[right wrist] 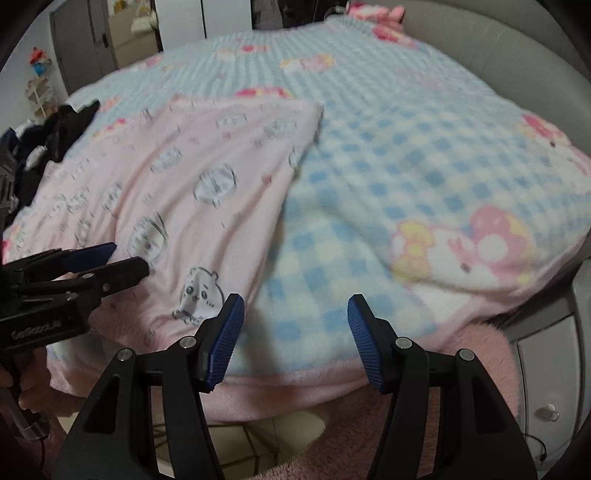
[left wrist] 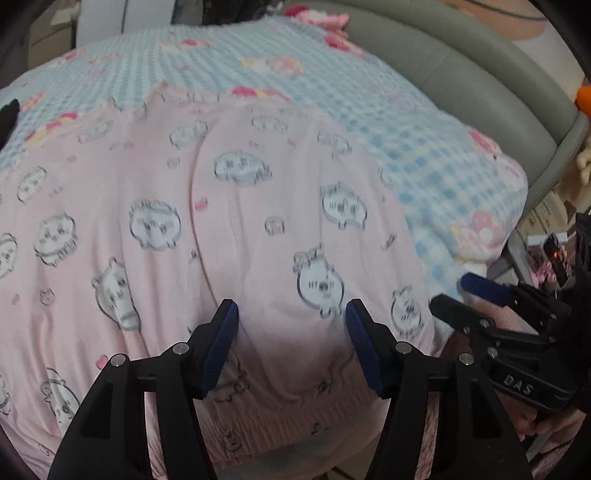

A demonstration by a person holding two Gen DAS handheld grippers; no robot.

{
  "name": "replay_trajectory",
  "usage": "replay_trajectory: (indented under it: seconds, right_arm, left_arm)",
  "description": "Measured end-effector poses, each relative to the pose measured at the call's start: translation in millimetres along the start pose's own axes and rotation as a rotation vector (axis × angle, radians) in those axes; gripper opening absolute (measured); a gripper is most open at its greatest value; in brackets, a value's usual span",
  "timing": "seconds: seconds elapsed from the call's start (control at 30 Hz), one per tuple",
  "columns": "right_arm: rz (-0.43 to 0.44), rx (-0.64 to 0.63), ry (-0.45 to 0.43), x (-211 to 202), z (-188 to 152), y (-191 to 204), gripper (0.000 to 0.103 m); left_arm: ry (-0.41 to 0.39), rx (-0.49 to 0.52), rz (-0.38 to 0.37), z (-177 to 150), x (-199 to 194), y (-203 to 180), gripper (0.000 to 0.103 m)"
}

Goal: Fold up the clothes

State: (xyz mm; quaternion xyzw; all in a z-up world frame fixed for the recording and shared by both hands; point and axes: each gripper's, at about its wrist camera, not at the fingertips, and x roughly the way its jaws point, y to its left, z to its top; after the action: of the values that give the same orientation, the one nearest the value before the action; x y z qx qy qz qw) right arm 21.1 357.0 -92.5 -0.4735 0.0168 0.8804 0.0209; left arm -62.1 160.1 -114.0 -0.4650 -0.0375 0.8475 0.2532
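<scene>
both jaws stand apart, gripping nothing. the left hand-held gripper point(left wrist: 291, 314) hovers over the pink top point(left wrist: 184, 229), spread flat on the bed's blanket point(right wrist: 406, 166); the right hand-held gripper point(right wrist: 295, 310) hovers just beside its hem corner.

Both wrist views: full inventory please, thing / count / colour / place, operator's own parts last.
pyjama garment: 1, pink with white cartoon-animal print, spread flat on the blanket's near left.
blanket: 1, blue-white check with pink characters, covering the bed.
dark clothes pile: 1, black and navy, bed's far left edge.
plush toy: 1, pink, far end of bed.
headboard: 1, grey, padded, bed's right side.
fluffy rug: 1, pink, on the floor.
left gripper: fingers open, above garment hem.
right gripper: fingers open, over blanket edge.
</scene>
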Motion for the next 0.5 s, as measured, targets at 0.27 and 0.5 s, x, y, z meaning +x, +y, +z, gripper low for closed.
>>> replay_trajectory:
  seconds: [0.27,0.5]
  right_arm:
    - [0.009,-0.007,0.068,15.6,-3.7,1.3,0.059]
    - [-0.011,0.148,0.036,0.1,-6.7,-36.5,0.059]
  left_arm:
    - [0.014,0.040,0.043,-6.6,13.2,-12.5,0.063]
    - [0.000,0.068,0.055,0.9,10.3,-17.1,0.063]
